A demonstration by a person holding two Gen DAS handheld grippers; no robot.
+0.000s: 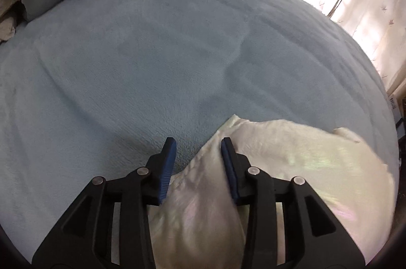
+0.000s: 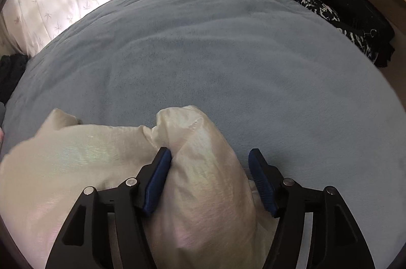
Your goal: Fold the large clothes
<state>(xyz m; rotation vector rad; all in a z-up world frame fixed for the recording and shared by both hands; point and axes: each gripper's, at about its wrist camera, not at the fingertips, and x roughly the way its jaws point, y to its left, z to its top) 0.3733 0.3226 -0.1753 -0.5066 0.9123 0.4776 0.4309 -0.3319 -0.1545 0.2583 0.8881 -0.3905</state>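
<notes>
While both grippers straddle bunched cloth, no crease is set. Cream garment [image 1: 291, 167] lies crumpled at near edge of bed [image 1: 152, 60], toward the curtain side. Left gripper [image 1: 198, 144]: jaws wide, fabric between them, not pinched. Right gripper [image 2: 210, 154]: jaws wide, a fold between them, touching one pad only. Judged early: spreading and every fold remain. Long axis seems to run along the near edge; which end is which, cannot tell.
</notes>
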